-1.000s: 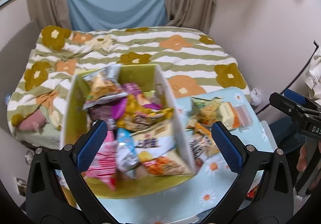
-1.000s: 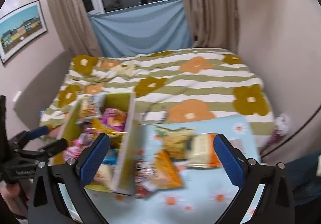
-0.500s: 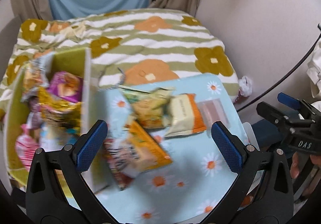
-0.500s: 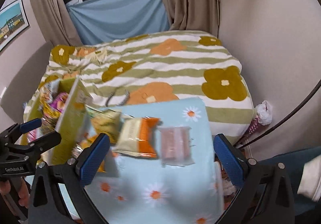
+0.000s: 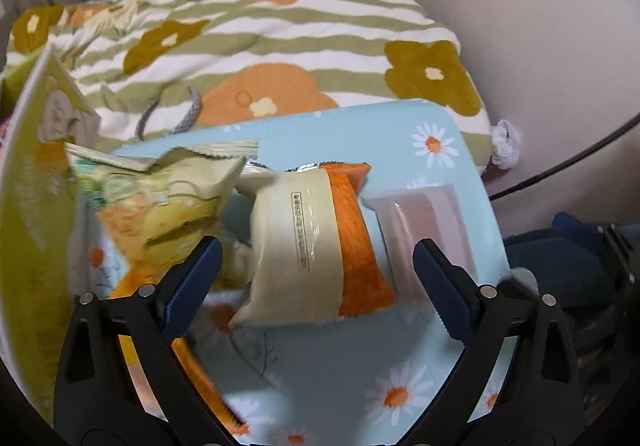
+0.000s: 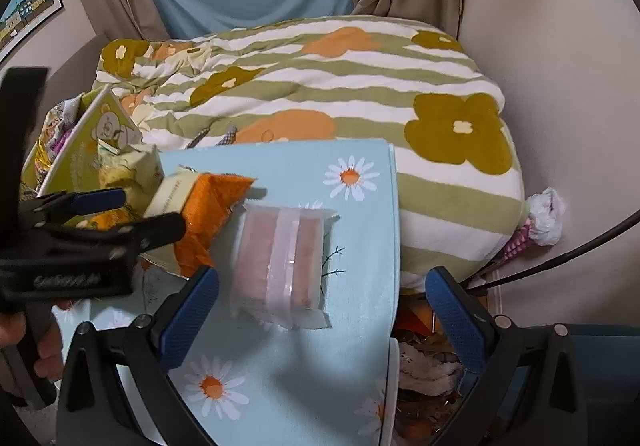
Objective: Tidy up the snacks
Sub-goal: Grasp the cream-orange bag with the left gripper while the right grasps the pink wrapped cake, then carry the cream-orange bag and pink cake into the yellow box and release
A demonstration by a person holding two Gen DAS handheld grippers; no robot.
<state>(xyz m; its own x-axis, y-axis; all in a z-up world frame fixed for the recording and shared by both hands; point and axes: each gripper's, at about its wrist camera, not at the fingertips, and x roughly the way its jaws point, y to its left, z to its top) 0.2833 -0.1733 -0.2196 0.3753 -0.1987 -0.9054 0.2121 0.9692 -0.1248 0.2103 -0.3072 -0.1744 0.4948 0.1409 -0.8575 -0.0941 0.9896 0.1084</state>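
Both tongs stand wide open with nothing between their blue pads: the left tongs [image 5: 316,266] hang over the cream-and-orange packet [image 5: 316,242], and the right tongs [image 6: 322,298] hang over the pink wrapped packet [image 6: 280,262].

Behind everything lies the bed [image 6: 320,86], under a quilt of green and white stripes with big orange and mustard flowers. In front of it sits the worktop [image 6: 352,326], covered in pale blue cloth printed with daisies. At the worktop's left edge stands the yellow-green box [image 6: 84,154], a bear drawn on its side, with wrappers showing above its rim.

The loose snacks lie in a row on the blue cloth just beside the box. Nearest the box is the pale green bag [image 5: 160,198], crumpled, its top edge jagged. Next comes the cream-and-orange packet, overlapping the green bag's corner. The pink wrapped packet lies flat at the right end, touching the orange packet's edge.
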